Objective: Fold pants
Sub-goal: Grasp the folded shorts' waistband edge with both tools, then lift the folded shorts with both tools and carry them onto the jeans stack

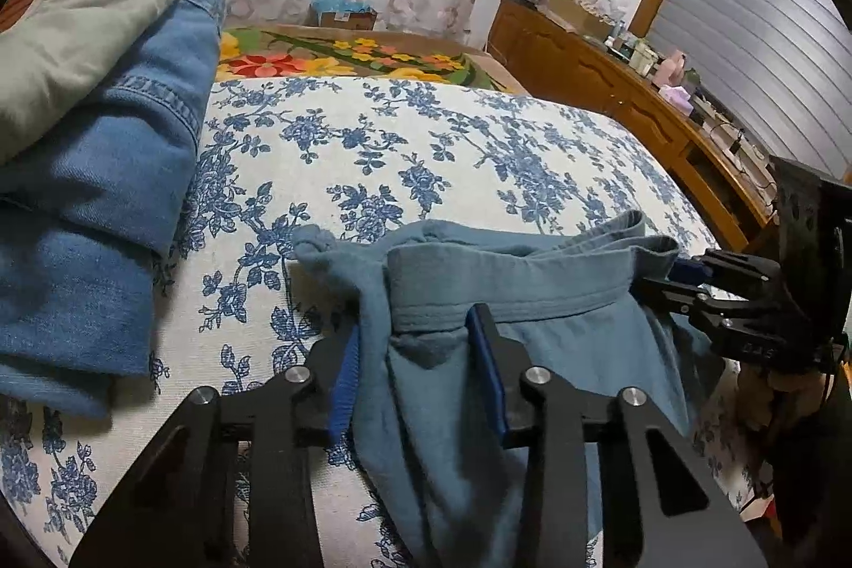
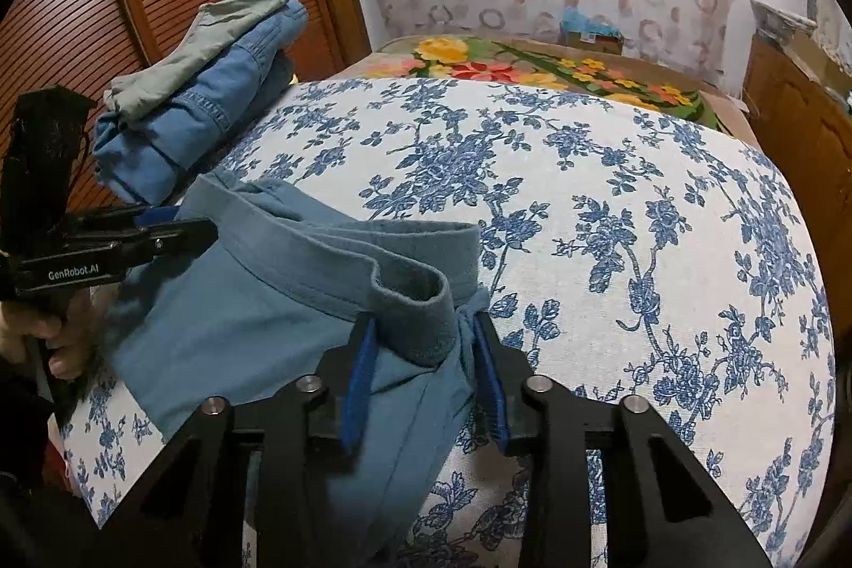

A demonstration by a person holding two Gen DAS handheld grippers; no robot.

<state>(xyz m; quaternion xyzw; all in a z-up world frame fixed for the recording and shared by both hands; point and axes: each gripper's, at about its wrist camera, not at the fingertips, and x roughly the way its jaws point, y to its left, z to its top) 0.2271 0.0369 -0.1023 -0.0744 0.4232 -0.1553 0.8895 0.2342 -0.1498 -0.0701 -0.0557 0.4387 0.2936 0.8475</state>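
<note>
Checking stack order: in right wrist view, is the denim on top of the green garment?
No, the green garment lies on top of the denim.

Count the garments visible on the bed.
3: blue-grey pants held near the front edge, folded denim at the back-left, a pale green garment atop it. More may be hidden.

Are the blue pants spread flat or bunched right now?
Bunched: the blue pants hang gathered at the waistband between both grippers, not flat on the bed.

Folded jeans (image 1: 101,174) under a green garment (image 1: 96,25) lie on the floral bedspread (image 1: 426,153).
</note>
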